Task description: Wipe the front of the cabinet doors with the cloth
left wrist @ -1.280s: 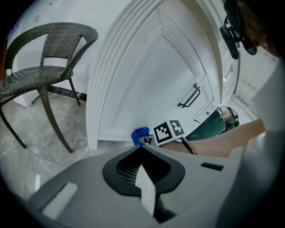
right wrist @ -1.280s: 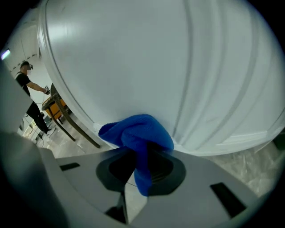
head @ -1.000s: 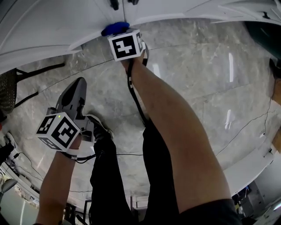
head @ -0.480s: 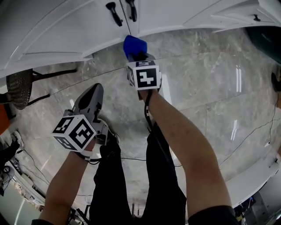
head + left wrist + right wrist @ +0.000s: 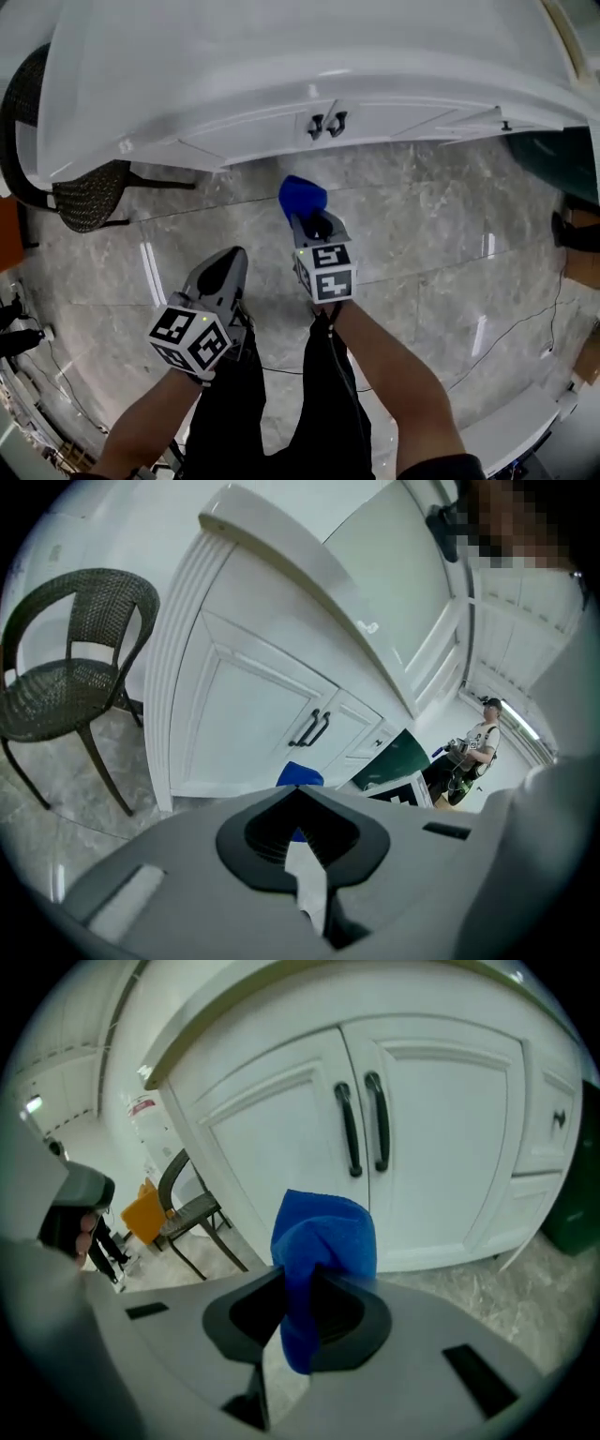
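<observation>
The cabinet [image 5: 281, 56] is being faced from well back, and its doors [image 5: 281, 1138] are not being touched by anything, so wiping is judged not to be under way. Risks are being judged from here. The white door paint is likely being exposed to scraping if the hard jaw tips are pushed in ahead of the cloth. The chair [image 5: 89, 192], standing just beside the cabinet's left end, is being left within reach of a wide sweep. The left gripper [image 5: 225, 267] is being held low over the floor [image 5: 422, 225], clenched with nothing between its jaws, well apart from the doors. The right gripper [image 5: 314, 225] is being held ahead of it, clamped on the cloth [image 5: 302, 199]. Only a narrow fold is being pinched, with the blue bulk bunching out past the jaw tips, so it is probably at risk of being dragged free under pressure. The handles [image 5: 364, 1127] are sitting at the door seam, where the loose bunch is likely to be snagged.
</observation>
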Demonstrator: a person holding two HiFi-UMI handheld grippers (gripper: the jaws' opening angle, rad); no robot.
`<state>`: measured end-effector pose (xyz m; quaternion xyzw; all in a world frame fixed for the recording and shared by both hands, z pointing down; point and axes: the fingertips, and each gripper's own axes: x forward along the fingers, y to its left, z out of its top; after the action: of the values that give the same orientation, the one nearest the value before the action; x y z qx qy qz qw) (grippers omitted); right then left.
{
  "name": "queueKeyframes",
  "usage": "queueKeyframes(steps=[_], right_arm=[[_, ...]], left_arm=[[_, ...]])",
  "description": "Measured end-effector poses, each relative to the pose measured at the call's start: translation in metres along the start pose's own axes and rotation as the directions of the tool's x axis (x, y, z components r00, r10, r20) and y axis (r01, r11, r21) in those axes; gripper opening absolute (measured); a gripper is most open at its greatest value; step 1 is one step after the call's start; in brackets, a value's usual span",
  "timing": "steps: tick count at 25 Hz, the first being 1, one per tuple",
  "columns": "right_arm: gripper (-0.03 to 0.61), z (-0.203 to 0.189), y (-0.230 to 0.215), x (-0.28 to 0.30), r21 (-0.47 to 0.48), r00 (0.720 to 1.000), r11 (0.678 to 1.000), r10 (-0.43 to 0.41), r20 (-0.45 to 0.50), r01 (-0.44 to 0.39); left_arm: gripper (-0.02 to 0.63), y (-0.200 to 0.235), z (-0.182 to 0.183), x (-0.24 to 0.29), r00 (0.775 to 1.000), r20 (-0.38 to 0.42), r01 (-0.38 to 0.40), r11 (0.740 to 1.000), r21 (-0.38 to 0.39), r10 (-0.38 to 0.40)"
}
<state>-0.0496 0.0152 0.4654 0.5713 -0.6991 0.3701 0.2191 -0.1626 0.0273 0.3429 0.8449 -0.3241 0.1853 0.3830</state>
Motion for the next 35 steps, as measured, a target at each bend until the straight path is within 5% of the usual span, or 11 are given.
queueKeyframes(steps=[6, 12, 18, 20, 25, 31, 35], right_arm=[[0.06, 0.079, 0.016, -0.066, -0.204, 0.997, 0.977, -0.063, 0.037, 0.069], [0.06, 0.168, 0.016, -0.074, -0.185, 0.993, 0.983, 0.001, 0.122, 0.022], [0.061, 0.174, -0.024, -0.057, -0.307, 0.996, 0.952, 0.037, 0.082, -0.01], [0.06, 0.177, -0.038, -0.059, -0.298, 0.993, 0.953, 0.081, 0.081, -0.053], [0.06, 0.18, -0.09, -0.08, -0.239, 0.983, 0.964, 0.15, 0.107, -0.121], [0.06, 0.19, -0.197, -0.11, -0.109, 0.988, 0.993, 0.058, 0.142, -0.042], [0.061, 0.185, -0.267, -0.127, -0.067, 0.988, 0.994, -0.076, 0.133, 0.085]], left_arm=[[-0.001, -0.014, 0.063, -0.076, 0.998, 0.058, 0.029, 0.99, 0.138, -0.038], [-0.002, -0.023, 0.115, -0.096, 0.988, 0.148, 0.033, 0.99, 0.139, -0.054], [-0.002, -0.027, 0.092, -0.045, 0.985, 0.172, -0.04, 0.997, 0.058, 0.03], [-0.002, -0.038, 0.08, -0.021, 0.983, 0.165, -0.077, 0.997, 0.011, 0.074], [-0.002, -0.115, 0.064, 0.036, 0.987, 0.134, -0.092, 0.995, 0.027, 0.087], [-0.001, -0.206, 0.081, 0.094, 0.986, 0.163, 0.012, 0.999, 0.042, -0.019], [-0.001, -0.232, 0.082, 0.1, 0.984, 0.147, 0.087, 0.994, 0.069, -0.096]])
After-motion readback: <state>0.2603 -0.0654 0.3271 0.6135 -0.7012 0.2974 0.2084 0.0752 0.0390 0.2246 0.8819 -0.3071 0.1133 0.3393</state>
